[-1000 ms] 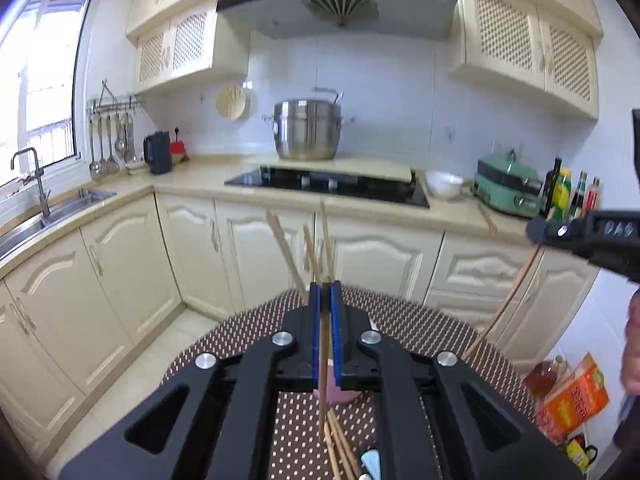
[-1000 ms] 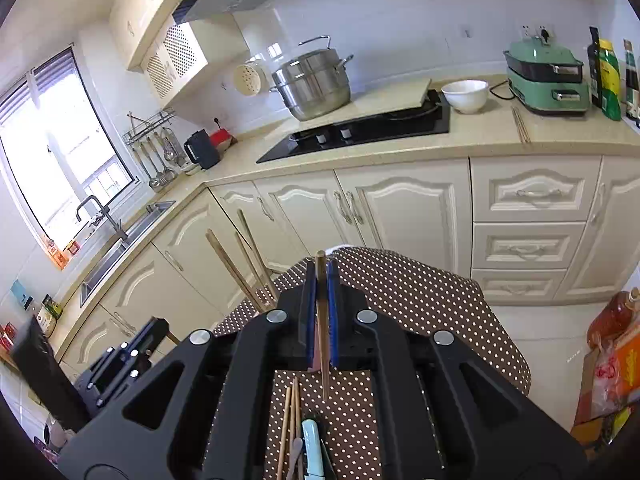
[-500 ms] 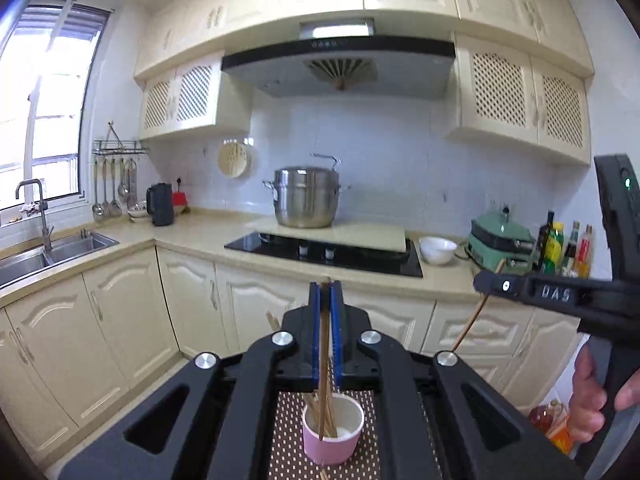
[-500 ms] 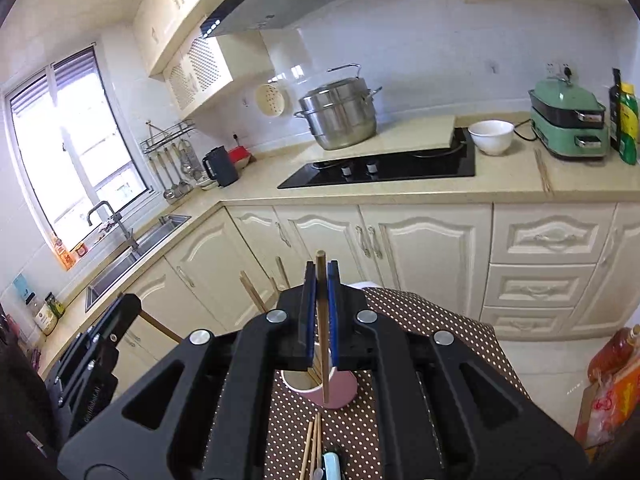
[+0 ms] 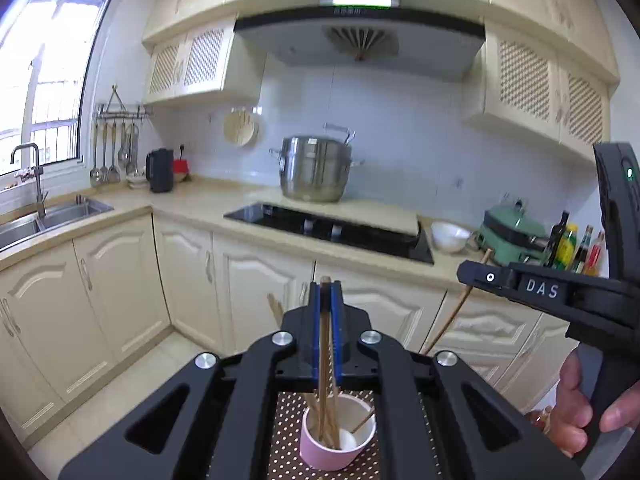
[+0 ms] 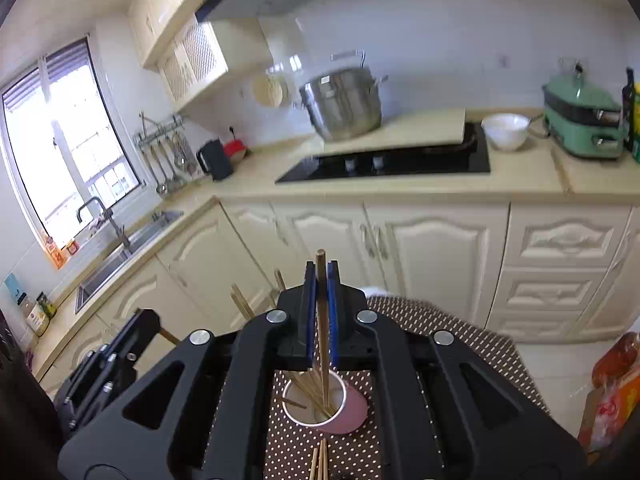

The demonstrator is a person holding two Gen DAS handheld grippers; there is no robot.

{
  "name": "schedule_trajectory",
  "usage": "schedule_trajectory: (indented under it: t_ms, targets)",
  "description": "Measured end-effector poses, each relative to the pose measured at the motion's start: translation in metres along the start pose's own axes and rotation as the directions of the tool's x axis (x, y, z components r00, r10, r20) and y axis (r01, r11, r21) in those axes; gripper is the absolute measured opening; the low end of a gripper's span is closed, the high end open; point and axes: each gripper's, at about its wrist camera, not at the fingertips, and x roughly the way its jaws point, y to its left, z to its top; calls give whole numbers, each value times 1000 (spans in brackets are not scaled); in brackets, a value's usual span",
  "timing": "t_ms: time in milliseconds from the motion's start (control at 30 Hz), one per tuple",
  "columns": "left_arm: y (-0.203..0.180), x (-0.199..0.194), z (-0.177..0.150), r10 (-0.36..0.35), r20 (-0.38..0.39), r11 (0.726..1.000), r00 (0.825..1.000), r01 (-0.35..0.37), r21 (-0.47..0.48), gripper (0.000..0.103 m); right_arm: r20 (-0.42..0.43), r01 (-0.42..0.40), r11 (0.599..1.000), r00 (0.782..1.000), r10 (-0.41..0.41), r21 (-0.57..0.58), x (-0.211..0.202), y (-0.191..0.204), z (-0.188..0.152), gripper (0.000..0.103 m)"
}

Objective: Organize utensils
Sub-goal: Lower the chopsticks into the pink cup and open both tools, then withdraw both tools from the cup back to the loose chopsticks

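My left gripper (image 5: 326,290) is shut on a wooden chopstick (image 5: 322,360) whose lower end hangs inside the pink cup (image 5: 320,456). That cup stands on the brown dotted tablecloth (image 5: 288,412) and holds several chopsticks. My right gripper (image 6: 321,270) is shut on another chopstick (image 6: 323,344), its lower end in the same cup (image 6: 352,412). In the left wrist view the right gripper (image 5: 466,274) comes in from the right, held by a hand (image 5: 576,420). The left gripper (image 6: 148,320) shows at the lower left of the right wrist view.
More loose chopsticks (image 6: 320,464) lie on the dotted cloth (image 6: 440,328) in front of the cup. Behind the table runs a counter with a black hob (image 5: 332,228), steel pot (image 5: 314,170), white bowl (image 6: 506,130) and green cooker (image 6: 580,120). A sink (image 5: 48,216) is at left.
Both grippers have risen and drawn back with their chopsticks. The cup, earlier hidden under the jaws, now shows between the gripper arms in both views.
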Motion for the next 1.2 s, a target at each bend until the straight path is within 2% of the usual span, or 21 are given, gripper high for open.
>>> schedule_trajectory:
  t_ms: [133, 200, 267, 300, 433, 500, 533, 567, 667, 967, 1200]
  targets:
    - [5, 23, -20, -9, -62, 1000, 998, 10, 9, 6, -70, 32, 999, 997, -34, -28, 31, 2, -26, 6]
    - [6, 33, -32, 14, -82, 999, 997, -12, 32, 8, -130, 32, 998, 991, -38, -46, 48, 3, -40, 6]
    - [8, 41, -41, 28, -109, 999, 994, -23, 47, 26, -187, 20, 997, 982, -34, -77, 62, 4, -52, 6]
    - [10, 43, -45, 22, -115, 999, 993, -17, 47, 34, -188, 25, 996, 981, -40, -87, 64, 3, -56, 7]
    - [18, 48, -59, 50, -140, 997, 989, -42, 62, 34, -194, 58, 992, 978, -79, -112, 66, -2, -64, 11]
    - [23, 48, -66, 62, -155, 997, 986, -54, 58, 35, -222, 54, 995, 972, -73, -88, 66, -9, -68, 27]
    - [24, 47, -68, 62, -159, 997, 985, -54, 57, 35, -218, 56, 995, 973, -73, -83, 64, -12, -70, 48]
    - [25, 46, -71, 62, -165, 997, 984, -53, 58, 35, -198, 66, 994, 977, -81, -85, 60, -14, -73, 58]
    - [28, 42, -79, 78, -175, 995, 982, -66, 71, 35, -184, 97, 988, 976, -118, -119, 54, -15, -78, 58]
    - [32, 25, -92, 70, -195, 997, 978, -60, 54, 35, -227, 97, 990, 967, -118, -99, 40, -22, -94, 58]
    - [35, 8, -110, 75, -214, 997, 974, -65, 52, 37, -266, 117, 989, 954, -138, -96, 27, -27, -121, 61]
